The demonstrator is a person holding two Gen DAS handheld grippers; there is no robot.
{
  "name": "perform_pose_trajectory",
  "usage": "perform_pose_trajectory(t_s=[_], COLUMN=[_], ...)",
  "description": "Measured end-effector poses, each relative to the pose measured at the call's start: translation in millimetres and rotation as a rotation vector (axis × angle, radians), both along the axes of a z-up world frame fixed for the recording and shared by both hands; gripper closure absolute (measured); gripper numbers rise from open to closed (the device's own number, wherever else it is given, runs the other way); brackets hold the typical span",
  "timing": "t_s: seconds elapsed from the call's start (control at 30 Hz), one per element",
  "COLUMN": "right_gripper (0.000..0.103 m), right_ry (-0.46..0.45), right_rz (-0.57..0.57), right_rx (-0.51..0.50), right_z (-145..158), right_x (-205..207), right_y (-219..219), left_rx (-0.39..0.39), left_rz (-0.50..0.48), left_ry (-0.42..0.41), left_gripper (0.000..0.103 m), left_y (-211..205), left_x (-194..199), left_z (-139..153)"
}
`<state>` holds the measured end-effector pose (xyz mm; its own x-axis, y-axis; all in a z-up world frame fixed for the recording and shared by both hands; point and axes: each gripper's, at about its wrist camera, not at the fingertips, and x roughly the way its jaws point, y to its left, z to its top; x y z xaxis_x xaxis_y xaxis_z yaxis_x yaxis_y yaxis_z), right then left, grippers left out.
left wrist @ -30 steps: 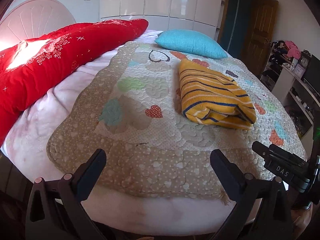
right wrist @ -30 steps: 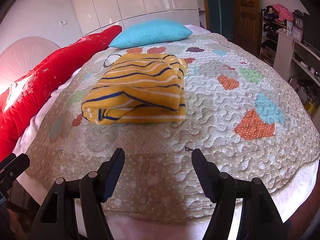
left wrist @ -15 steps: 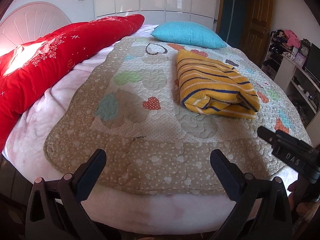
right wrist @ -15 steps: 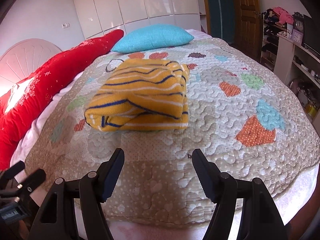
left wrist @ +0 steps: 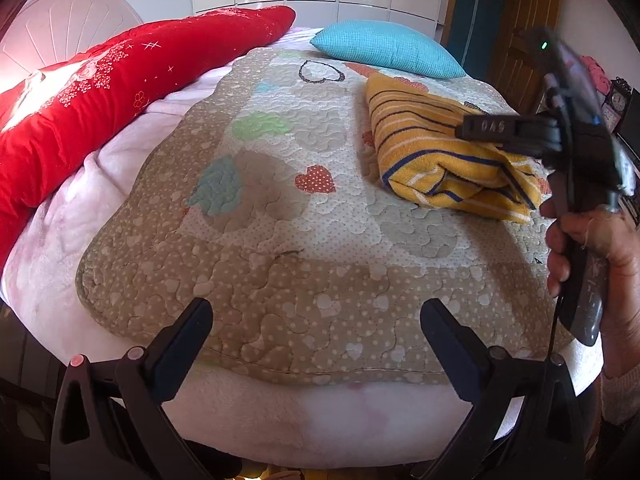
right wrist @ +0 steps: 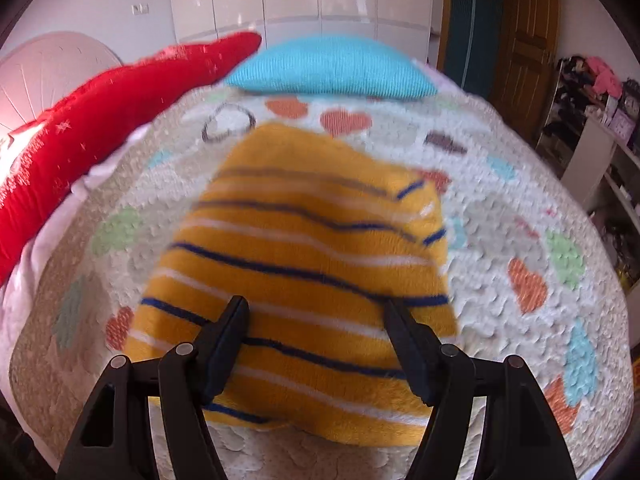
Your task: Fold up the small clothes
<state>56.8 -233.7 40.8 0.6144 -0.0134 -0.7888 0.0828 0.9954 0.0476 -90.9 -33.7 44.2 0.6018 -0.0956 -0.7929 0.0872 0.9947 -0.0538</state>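
A folded yellow garment (left wrist: 444, 156) with blue and white stripes lies on the heart-patterned quilt (left wrist: 280, 208). My left gripper (left wrist: 316, 312) is open and empty, low over the quilt's near edge, well left of the garment. My right gripper (right wrist: 316, 312) is open, directly above the near part of the garment (right wrist: 304, 260), its fingers spread over the cloth without closing on it. In the left wrist view the right gripper's body (left wrist: 568, 136) shows raised at the right, held by a hand, in front of the garment.
A long red cushion (left wrist: 100, 92) lies along the left side of the bed. A turquoise pillow (left wrist: 384, 52) sits at the far end. A pink blanket (left wrist: 60, 240) shows under the quilt. Shelves with clutter (right wrist: 600, 120) and a wooden door (right wrist: 528, 32) stand at the right.
My right gripper has moved forward and up from the quilt's near edge to over the folded garment. The left gripper has shifted slightly nearer the bed and stays open.
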Motion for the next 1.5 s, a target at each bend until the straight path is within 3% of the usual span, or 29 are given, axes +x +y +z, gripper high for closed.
perform_pose_trajectory(t_s=[0.1,0.33,0.5,0.67,0.77,0.87,0.97,1.1,1.2,1.3,1.4,1.5], right_gripper=[0.028,0.028,0.028,0.028,0.028,0.026,0.023,0.024,0.023,0.022,0.021,0.021], right_ry=[-0.061,-0.047,-0.138,-0.187,-0.165,-0.078,-0.111,-0.065,-0.136,-0.199,-0.152,-0.015], right_rz=[0.003,0.035,-0.023,0.017,0.077,0.099,0.1,0.173,0.156,0.092,0.106,0.074], right_rx=[-0.034,-0.064,0.002,0.018,0.0,-0.046,-0.075,-0.134,-0.03,0.085,0.179,0.258], right_z=[-8.1,-9.7,20.2,43.7,31.8,-1.2,-11.6,-12.2,16.2,47.8,48.2,16.8], right_x=[-20.5,-67.6,-92.3,-69.8,-43.3,-21.6,-36.0,-57.9,-69.7,-53.6,-9.3,38.6], right_y=[2.8,0.1,-13.6,1.2,22.5,38.5,45.3,48.8,24.6,-3.5,-19.1,-38.2], left_rx=[-0.01,-0.032,-0.022,-0.017,-0.004,0.007,0.011,-0.005,-0.017,-0.018,-0.019,-0.003], left_rz=[0.006,0.012,0.013,-0.001,-0.019,-0.022,-0.013,-0.002,0.004,0.014,0.013,0.008], left_ry=[0.012,0.043,0.033,0.031,0.021,0.009,0.008,0.024,0.035,0.049,0.053,0.034], left_gripper=[0.0,0.0,0.0,0.0,0.0,0.0,0.0,0.0,0.0,0.0,0.0,0.0], left_y=[6.2,9.0,5.1,-3.6,-7.2,-6.4,-1.7,5.8,9.0,9.0,6.2,2.7], left_x=[3.2,7.2,5.1,1.0,-1.8,-3.3,-2.2,3.5,5.7,8.1,7.2,2.4], left_z=[-3.5,-11.6,-10.0,-9.0,-6.4,-4.5,-6.0,-13.3,-18.4,-21.7,-20.6,-15.1])
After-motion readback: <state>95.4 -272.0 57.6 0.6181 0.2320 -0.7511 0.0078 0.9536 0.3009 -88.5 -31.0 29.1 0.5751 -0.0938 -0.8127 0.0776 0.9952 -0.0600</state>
